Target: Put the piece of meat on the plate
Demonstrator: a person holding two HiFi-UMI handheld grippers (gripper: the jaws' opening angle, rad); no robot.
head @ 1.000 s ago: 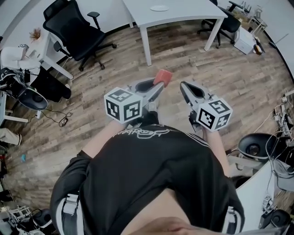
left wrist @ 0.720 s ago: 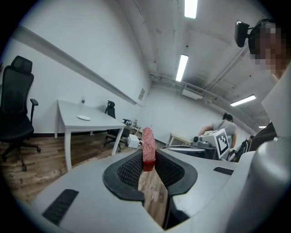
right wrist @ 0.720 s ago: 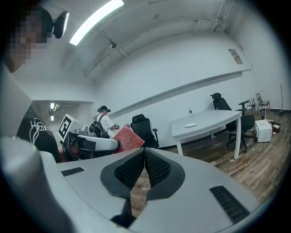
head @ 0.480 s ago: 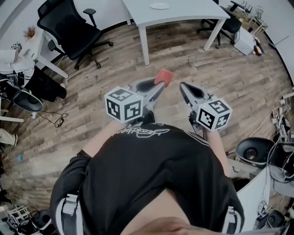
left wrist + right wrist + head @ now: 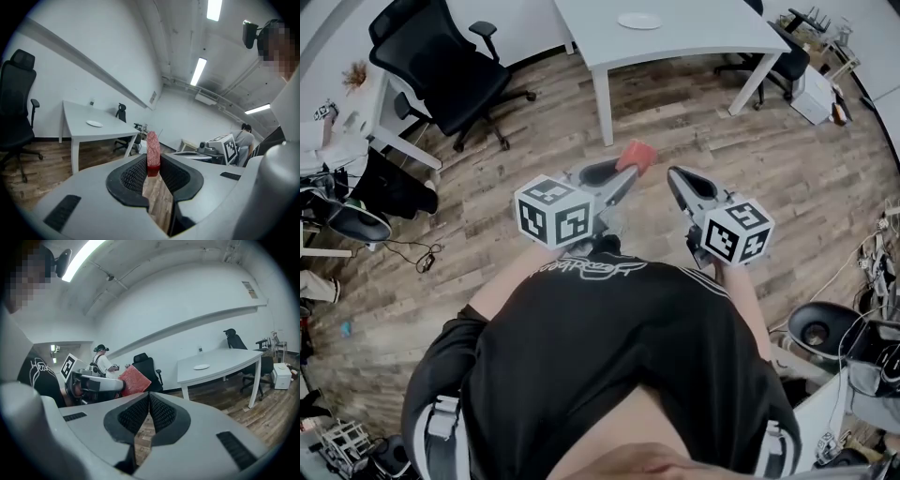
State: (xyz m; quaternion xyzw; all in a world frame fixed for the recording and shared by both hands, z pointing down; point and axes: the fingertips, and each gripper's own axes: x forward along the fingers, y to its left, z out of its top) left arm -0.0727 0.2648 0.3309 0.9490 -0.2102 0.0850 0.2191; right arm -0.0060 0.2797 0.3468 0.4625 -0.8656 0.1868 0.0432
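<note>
The left tongs (image 5: 152,165) grip a red piece of meat (image 5: 153,143), which their own view shows edge-on and the right gripper view shows by its broad face. The right tongs (image 5: 149,400) are closed on nothing. The head view shows the plate (image 5: 638,21) on the white counter (image 5: 712,37), well apart from the meat.

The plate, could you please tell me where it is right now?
The plate sits on the white table at the top of the head view, well ahead of the left tongs holding the meat.
</note>
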